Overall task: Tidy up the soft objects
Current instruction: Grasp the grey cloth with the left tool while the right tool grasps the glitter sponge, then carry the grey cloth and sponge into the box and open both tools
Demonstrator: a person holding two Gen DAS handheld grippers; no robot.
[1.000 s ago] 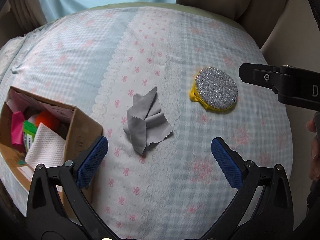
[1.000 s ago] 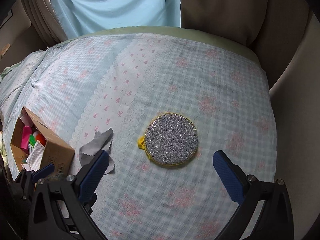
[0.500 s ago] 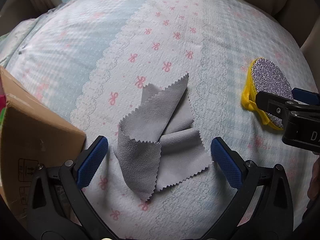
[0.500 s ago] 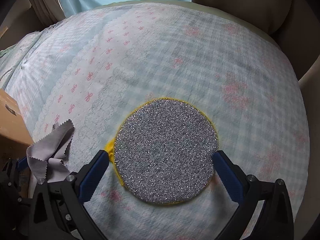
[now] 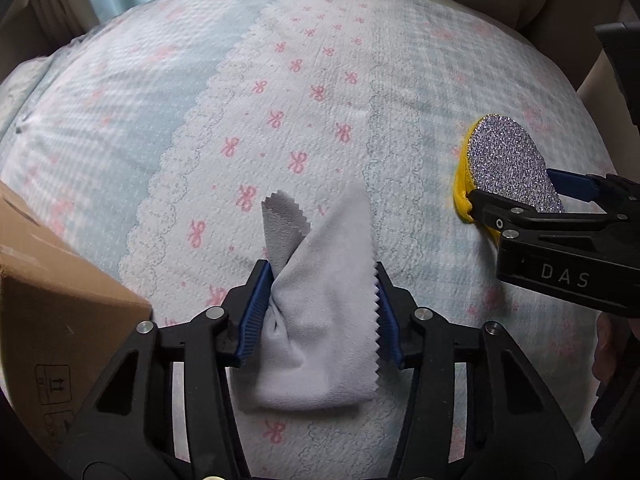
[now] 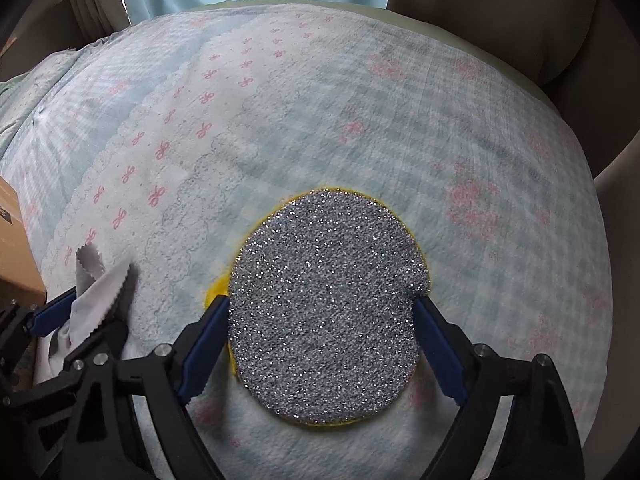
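Note:
A grey cloth with zigzag edges is bunched between the blue pads of my left gripper, which is shut on it, on the bed cover. The cloth also shows in the right wrist view. A round silver glitter sponge with a yellow underside sits between the pads of my right gripper, which is shut on its sides. In the left wrist view the sponge and the right gripper are at the right.
A brown cardboard box stands at the left, close to my left gripper; its corner shows in the right wrist view. The quilted bed cover with pink bows spreads ahead. A brown cushion lies at the back right.
Both grippers have moved down and closed. The left one has taken hold of the grey cloth and bunched it. The right one has closed on the sponge.

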